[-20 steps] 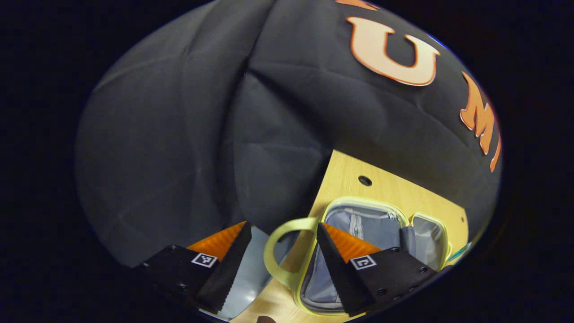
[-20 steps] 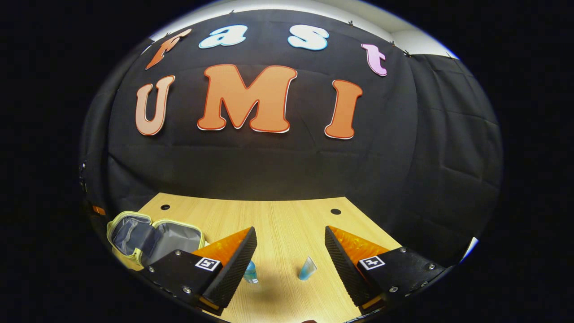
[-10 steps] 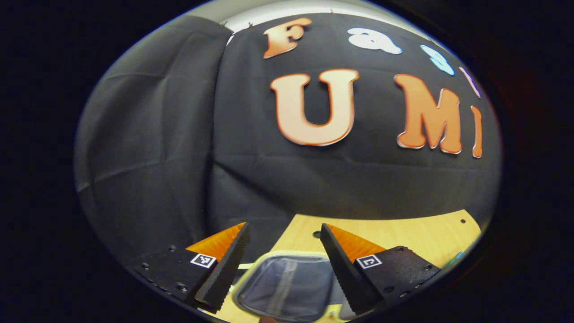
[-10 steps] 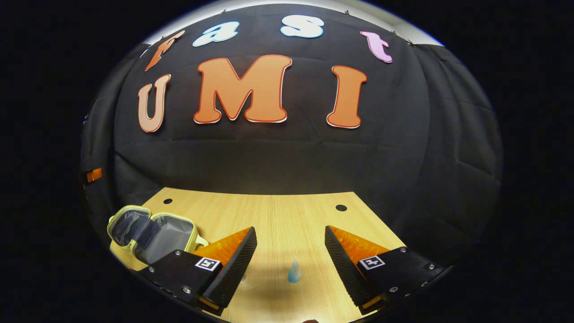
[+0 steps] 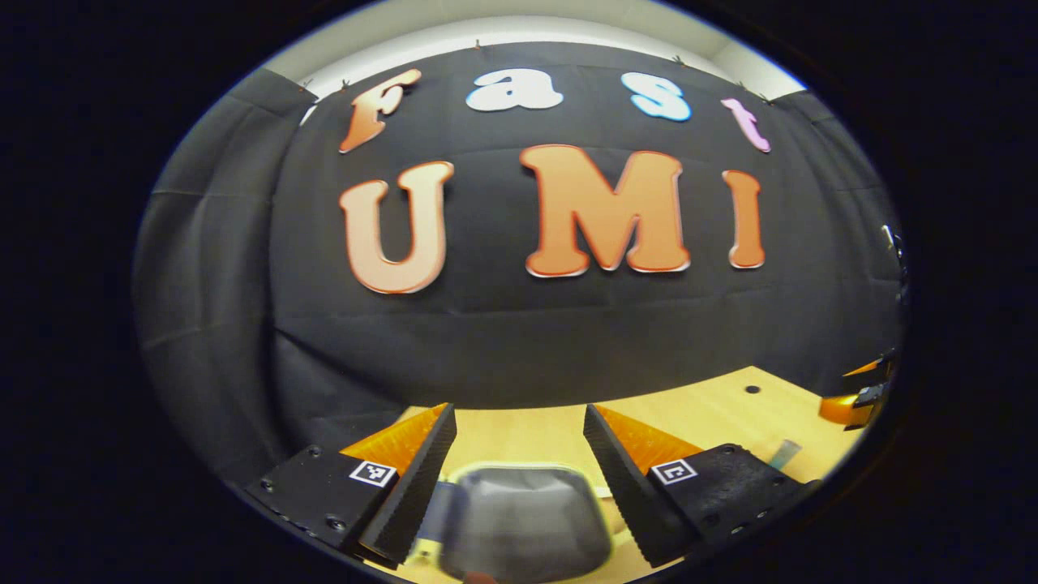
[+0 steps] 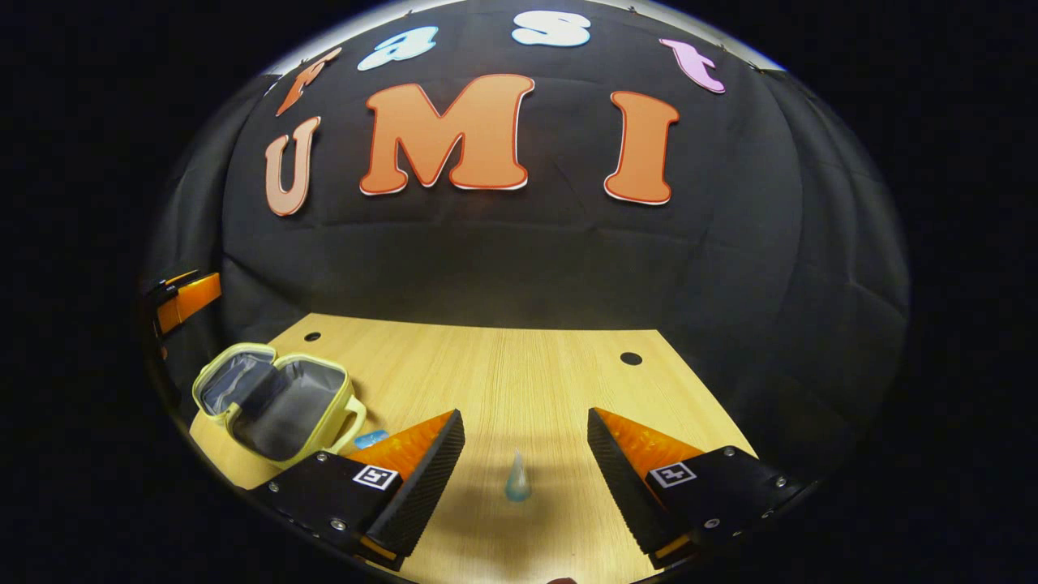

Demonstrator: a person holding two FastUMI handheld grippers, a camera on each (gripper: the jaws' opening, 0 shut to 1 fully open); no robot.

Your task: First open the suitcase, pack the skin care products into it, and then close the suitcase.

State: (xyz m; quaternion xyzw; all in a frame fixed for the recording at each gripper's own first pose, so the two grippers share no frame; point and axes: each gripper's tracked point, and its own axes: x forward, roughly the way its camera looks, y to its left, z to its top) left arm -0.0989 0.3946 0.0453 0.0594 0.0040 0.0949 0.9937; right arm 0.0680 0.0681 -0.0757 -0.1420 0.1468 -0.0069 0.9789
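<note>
- Now: right gripper (image 6: 519, 462) spread wide over the table (image 6: 503, 365), holding nothing; small blue tube (image 6: 517, 478) upright between its fingers, untouched.
- Left gripper (image 5: 519, 454) equally wide, empty, above the blurred suitcase (image 5: 523, 519).
- Left of the tube: suitcase lying open, a second blue item (image 6: 371, 439) just beside its handle.

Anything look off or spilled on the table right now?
Nothing stands out. The suitcase lies open on the table, interior showing, nothing visibly packed. A small blue tube sits between the open right gripper fingers, untouched. Another blue item lies beside the case. No spill visible.
</note>
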